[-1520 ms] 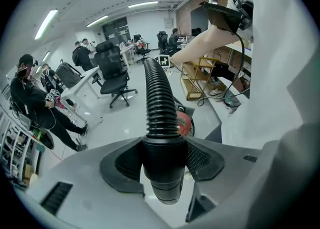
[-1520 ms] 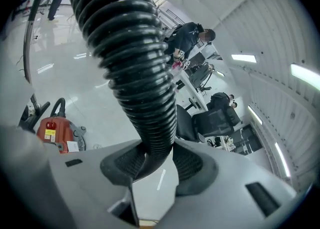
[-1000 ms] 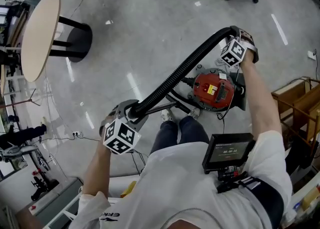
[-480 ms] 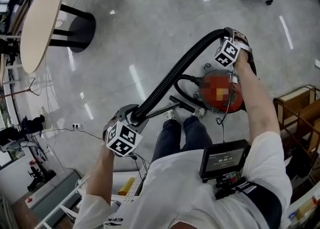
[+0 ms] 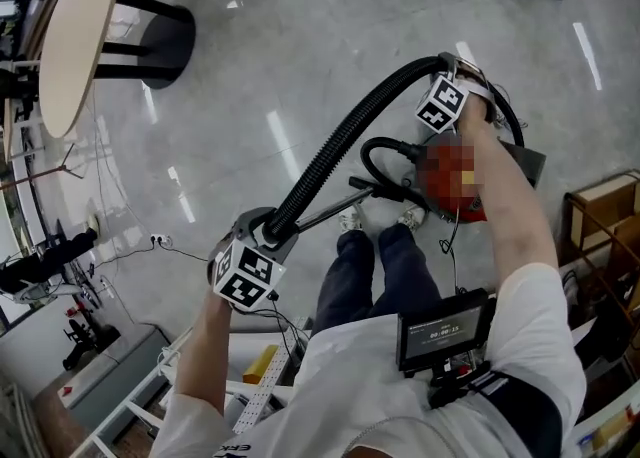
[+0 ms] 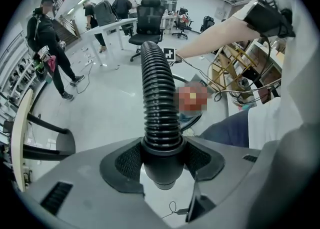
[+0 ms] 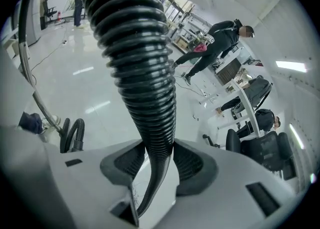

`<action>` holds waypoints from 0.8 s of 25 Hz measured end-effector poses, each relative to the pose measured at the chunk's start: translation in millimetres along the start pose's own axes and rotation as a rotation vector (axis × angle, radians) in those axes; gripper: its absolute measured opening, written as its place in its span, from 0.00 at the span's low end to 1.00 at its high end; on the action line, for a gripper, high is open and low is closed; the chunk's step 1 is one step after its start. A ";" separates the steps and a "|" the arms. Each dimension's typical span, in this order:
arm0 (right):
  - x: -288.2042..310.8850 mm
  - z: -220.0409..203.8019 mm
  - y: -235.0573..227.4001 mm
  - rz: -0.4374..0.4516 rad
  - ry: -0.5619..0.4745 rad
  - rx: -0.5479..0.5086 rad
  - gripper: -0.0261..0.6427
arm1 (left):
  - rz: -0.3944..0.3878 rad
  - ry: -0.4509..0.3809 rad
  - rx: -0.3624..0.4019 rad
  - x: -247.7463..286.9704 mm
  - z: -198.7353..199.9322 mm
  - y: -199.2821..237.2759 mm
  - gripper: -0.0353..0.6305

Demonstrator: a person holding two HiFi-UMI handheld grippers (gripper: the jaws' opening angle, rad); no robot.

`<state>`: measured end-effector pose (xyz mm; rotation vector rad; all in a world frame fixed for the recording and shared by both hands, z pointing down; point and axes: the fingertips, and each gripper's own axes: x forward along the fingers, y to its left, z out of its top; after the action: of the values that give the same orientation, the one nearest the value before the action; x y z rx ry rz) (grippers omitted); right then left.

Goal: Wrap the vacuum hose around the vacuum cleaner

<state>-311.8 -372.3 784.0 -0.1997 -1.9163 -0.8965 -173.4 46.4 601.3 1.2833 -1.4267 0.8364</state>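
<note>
the fingers [image 6: 127, 160] of the left gripper [image 6: 160, 165] pinch the smooth cuff of the black vacuum hose [image 6: 158, 98]; the fingers [image 7: 189, 165] of the right gripper [image 7: 159, 165] pinch its ribbed length farther along; the hose runs between the two in a raised arc; under the right gripper the red vacuum cleaner [image 5: 472, 208] stands on the floor [image 5: 300, 66], near the person's feet, a hose loop beside it

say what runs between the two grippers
The black ribbed vacuum hose spans it: the left gripper and right gripper each clamp it, clearest in the head view.
</note>
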 end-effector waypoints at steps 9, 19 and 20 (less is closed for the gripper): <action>24.0 12.4 32.3 0.033 0.003 0.082 0.32 | -0.015 -0.001 -0.034 -1.7 0.1 26.9 0.39; 19.5 -3.6 19.5 -0.024 -0.029 0.239 0.42 | -0.027 0.008 -0.065 1.6 17.0 46.0 0.39; 15.6 -5.8 18.2 -0.031 -0.037 0.252 0.42 | -0.029 0.010 -0.068 2.9 19.0 48.0 0.39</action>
<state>-306.8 -366.6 807.5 -0.0359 -2.0506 -0.6669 -224.2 37.2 605.1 1.2441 -1.4134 0.7678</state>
